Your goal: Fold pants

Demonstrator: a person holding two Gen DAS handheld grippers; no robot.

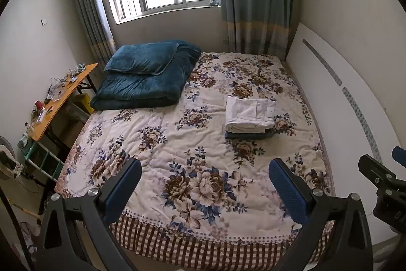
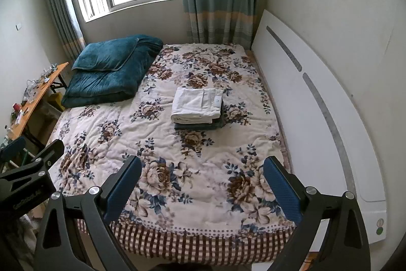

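White pants (image 1: 250, 113) (image 2: 196, 104) lie folded on top of a dark folded garment (image 1: 247, 136) (image 2: 198, 126), a small stack on the right half of the flowered bedspread (image 1: 177, 144) (image 2: 152, 144). My left gripper (image 1: 205, 166) hangs open above the foot of the bed, well short of the stack, nothing between its blue pads. My right gripper (image 2: 203, 165) is open too, empty, over the same near edge. Each gripper shows at the edge of the other's view: the right gripper (image 1: 380, 169) and the left gripper (image 2: 33, 151).
A folded teal quilt (image 1: 144, 78) (image 2: 109, 70) with a pillow fills the far left of the bed. A white headboard (image 1: 342, 106) (image 2: 317, 106) runs along the right. An orange cluttered table (image 1: 63, 95) (image 2: 33, 98) stands at the left wall. Window and curtains behind.
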